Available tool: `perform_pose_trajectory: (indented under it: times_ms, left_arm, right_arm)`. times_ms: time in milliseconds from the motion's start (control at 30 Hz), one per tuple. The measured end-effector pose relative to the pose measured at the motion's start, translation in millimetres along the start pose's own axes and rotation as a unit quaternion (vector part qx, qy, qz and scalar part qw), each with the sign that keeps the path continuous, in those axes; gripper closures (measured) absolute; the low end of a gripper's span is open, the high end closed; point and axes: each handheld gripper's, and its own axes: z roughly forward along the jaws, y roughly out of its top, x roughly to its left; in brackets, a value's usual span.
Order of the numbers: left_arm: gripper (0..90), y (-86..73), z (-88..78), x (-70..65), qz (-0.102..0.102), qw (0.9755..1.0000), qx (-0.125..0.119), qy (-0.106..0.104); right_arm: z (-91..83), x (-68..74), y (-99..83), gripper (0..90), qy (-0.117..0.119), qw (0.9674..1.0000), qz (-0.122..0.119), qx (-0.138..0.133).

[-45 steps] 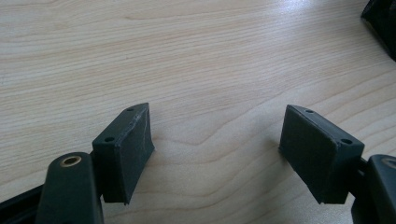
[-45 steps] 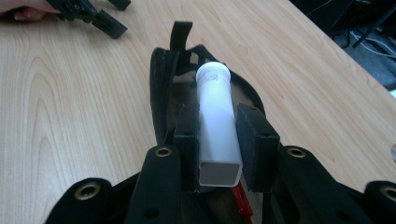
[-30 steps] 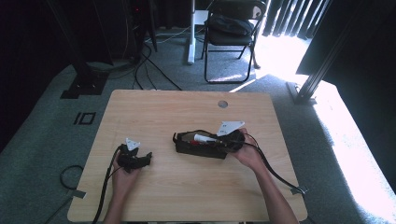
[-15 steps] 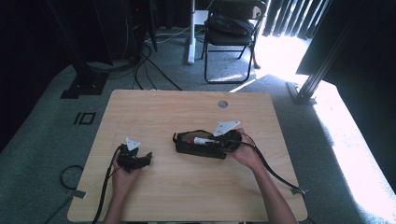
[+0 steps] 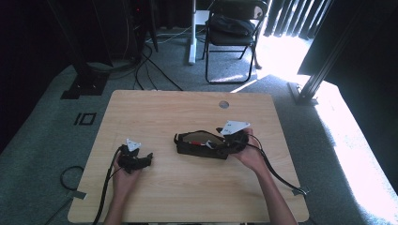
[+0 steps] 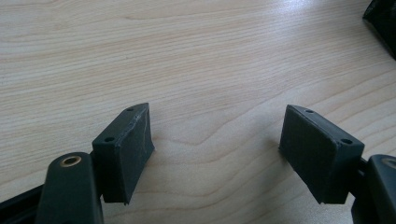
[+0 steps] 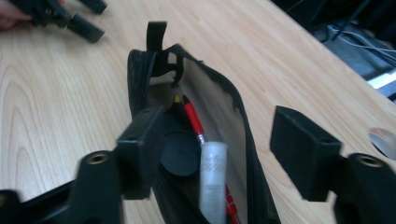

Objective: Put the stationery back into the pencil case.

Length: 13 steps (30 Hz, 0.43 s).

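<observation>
Black fabric is what I see at the centre of the high view: an open pencil case (image 5: pixel 199 144) lying on the wooden bench (image 5: pixel 187 187), a little right of the middle. My right gripper (image 5: pixel 224 143) sits at the case's right end. In the right gripper view its fingers (image 7: pixel 142 140) have just been opening and now stand apart, released; the right-hand wall of the case and a white tube (image 7: pixel 212 179) lie in the gap between them, with nothing pressed. A red pen (image 7: pixel 194 119) lies inside the case beside the tube, running toward the far end.

My left gripper (image 5: pixel 149 157) rests on the bench at lower left of the high view, well apart from the case. In the left gripper view its fingers (image 6: pixel 126 149) are spread wide over bare wood, holding nothing.
</observation>
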Motion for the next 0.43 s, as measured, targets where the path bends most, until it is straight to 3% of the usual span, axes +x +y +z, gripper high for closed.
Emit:
perform_pose_trajectory:
  times_ms: [67, 100, 433]
  left_arm:
    - [25.6, 0.0, 0.1, 0.0, 0.0, 1.0, 0.0, 0.0]
    - [25.6, 0.0, 0.0, 0.1, 0.001, 1.0, 0.0, 0.0]
    - [25.5, 0.1, 0.0, 0.2, 0.002, 1.0, 0.001, 0.001]
  right_arm:
    - [-2.8, -0.3, -1.6, 31.2, -0.004, 1.0, 0.007, -0.004]
    - [-7.4, -1.5, -5.3, 29.4, -0.009, 0.9997, 0.021, -0.009]
    - [-28.3, -7.4, -23.8, 27.0, -0.044, 0.9974, 0.055, -0.016]
